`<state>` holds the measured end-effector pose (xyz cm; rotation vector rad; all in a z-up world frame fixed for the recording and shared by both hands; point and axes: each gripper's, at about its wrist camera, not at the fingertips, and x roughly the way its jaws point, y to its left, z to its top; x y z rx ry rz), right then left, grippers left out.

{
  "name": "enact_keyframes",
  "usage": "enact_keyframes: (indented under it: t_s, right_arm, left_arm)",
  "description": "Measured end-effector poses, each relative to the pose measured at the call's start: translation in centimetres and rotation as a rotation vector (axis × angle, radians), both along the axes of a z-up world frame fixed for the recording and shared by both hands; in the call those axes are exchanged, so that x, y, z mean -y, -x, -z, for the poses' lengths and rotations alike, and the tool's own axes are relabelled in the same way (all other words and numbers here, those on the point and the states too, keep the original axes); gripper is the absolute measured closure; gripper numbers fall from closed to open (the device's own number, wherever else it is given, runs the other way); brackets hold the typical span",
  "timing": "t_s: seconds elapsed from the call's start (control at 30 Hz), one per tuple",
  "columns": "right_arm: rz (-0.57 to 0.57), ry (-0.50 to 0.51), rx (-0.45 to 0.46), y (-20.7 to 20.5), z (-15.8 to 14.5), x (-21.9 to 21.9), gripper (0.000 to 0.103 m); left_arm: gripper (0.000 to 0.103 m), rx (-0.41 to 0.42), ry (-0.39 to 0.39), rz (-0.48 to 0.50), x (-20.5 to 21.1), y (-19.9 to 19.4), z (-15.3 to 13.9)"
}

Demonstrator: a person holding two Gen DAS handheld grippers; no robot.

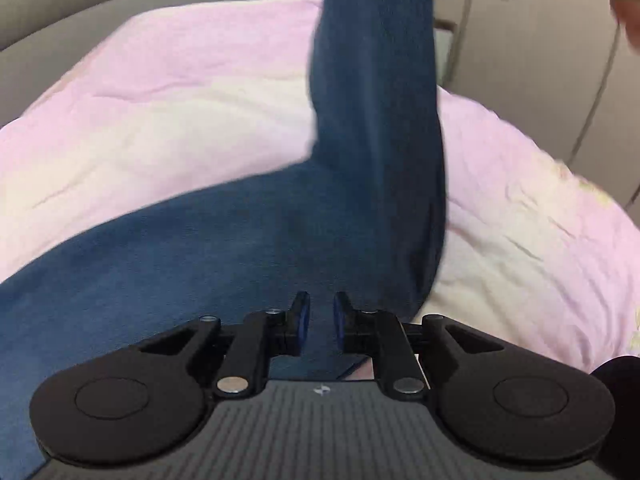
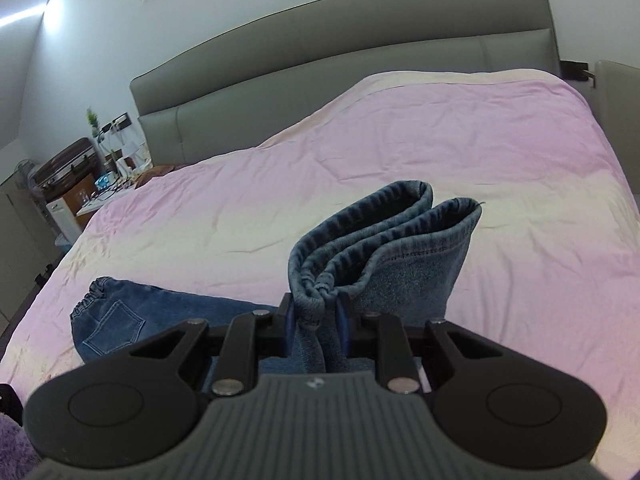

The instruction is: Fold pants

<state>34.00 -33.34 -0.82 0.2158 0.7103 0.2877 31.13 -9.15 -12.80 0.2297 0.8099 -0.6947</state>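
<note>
Lying along the near edge of the bed [image 2: 400,128], on the pink sheet [image 2: 240,216]: blue jeans [image 2: 132,316], with the elastic waist and a back pocket toward the near left part of the bed. Running from that waist to the right, then rising off the sheet to the two leg cuffs [image 2: 384,240], stacked together and lifted in the air.

Clenching those cuffs: the right tongs [image 2: 316,320], both pads pressing on the bunched hems, the cuffs standing up beyond the tips toward the headboard [image 2: 340,40].

Hovering just above the denim in the left wrist view: the left tongs [image 1: 319,316], pads apart with a narrow gap, nothing pinched between them as far as visible. Hanging in front of them: the raised legs [image 1: 376,120], blurred, going up to the top of the view.

Probably bringing the cuffs over to the waist for a fold in half. Deciding relation: long axis of the jeans lying left to right along the near edge, waist end to the left of the right tongs, so left tongs appearing nearer the flat part, right tongs carrying the free end.
</note>
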Motion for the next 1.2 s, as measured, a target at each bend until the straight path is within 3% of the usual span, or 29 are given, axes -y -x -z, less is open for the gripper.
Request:
enact_keyframes:
  t_s: [0.17,0.37,0.53,0.63,0.73,0.83,0.93,1.1,1.2]
  right_arm:
    - [-0.086,0.01,-0.048,-1.5,1.6,-7.6,0.086]
    - [-0.2,0.057,-0.174,-2.6,8.1,-16.2,0.086]
    - [-0.277,0.163,-0.26,-2.6,13.5,-21.4,0.086]
    - [-0.329,0.249,-0.285,-2.8,14.8,-23.2,0.083]
    - [-0.399,0.293,-0.328,-2.9,14.8,-24.2,0.073]
    - [-0.455,0.286,-0.317,-3.0,13.0,-24.1,0.072]
    - [-0.43,0.274,-0.295,-4.1,11.8,-23.8,0.071]
    - [-0.354,0.238,-0.413,-6.0,14.4,-23.9,0.072]
    - [-0.31,0.196,-0.438,-6.0,15.7,-23.5,0.087]
  left_arm:
    - [0.085,-0.026,0.032,-0.202,-10.7,-1.1,-2.2]
    - [0.085,-0.055,0.071,-0.351,-18.4,-0.7,-2.0]
    - [0.085,-0.093,0.041,-0.374,-19.0,-0.6,-0.8]
    - [0.085,-0.118,0.018,-0.365,-18.5,-0.3,-0.2]
    - [0.085,-0.136,0.015,-0.351,-18.2,0.0,-0.1]
    - [0.083,-0.154,0.037,-0.349,-18.3,-0.2,0.1]
    - [0.083,-0.159,0.043,-0.356,-17.9,-0.4,0.6]
    - [0.083,-0.177,0.044,-0.372,-18.0,-0.3,1.0]
    - [0.083,-0.189,0.063,-0.373,-18.3,-0.1,0.6]
